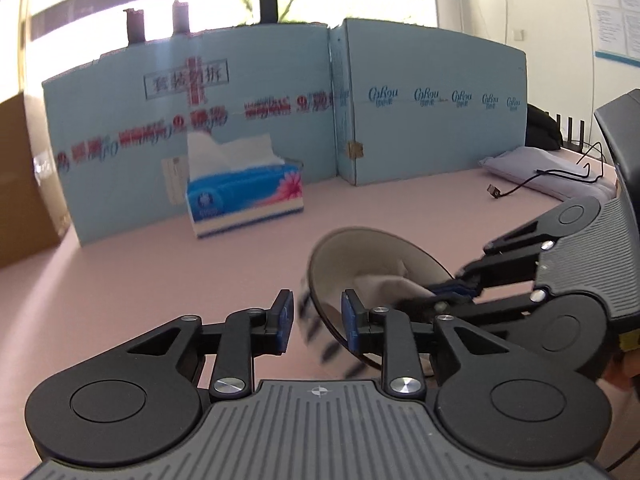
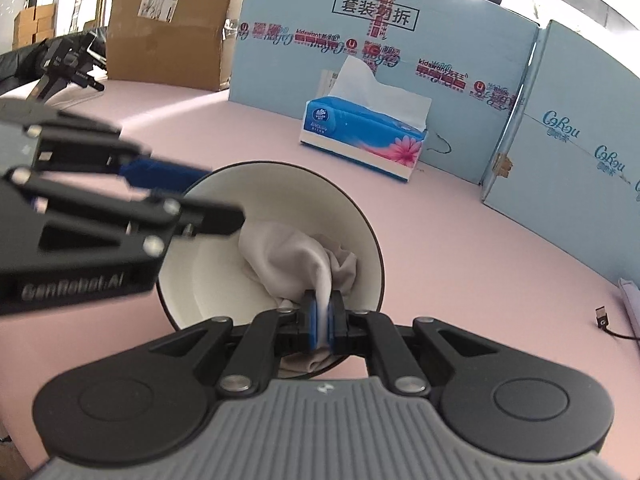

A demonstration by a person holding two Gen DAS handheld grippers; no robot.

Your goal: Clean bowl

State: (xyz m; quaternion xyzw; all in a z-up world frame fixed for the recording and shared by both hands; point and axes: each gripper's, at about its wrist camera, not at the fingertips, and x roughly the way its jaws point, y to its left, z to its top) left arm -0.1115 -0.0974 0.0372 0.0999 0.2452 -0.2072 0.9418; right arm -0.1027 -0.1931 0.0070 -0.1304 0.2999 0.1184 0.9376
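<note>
Pink tabletop fills both views, with blue cardboard panels and a tissue box (image 2: 362,136) along the back. At centre of the right wrist view, the bowl (image 2: 224,276) sits tilted, its opening facing the right gripper (image 2: 322,322), whose jaws are pinched narrow on a white cloth (image 2: 298,256) lying inside. The left gripper (image 1: 316,318) straddles the bowl's rim from the left of that frame, its 2 fingers partly apart; whether they actually grip the rim cannot be told. Wiping likely depends on the cloth sweeping the inner wall directly ahead.
</note>
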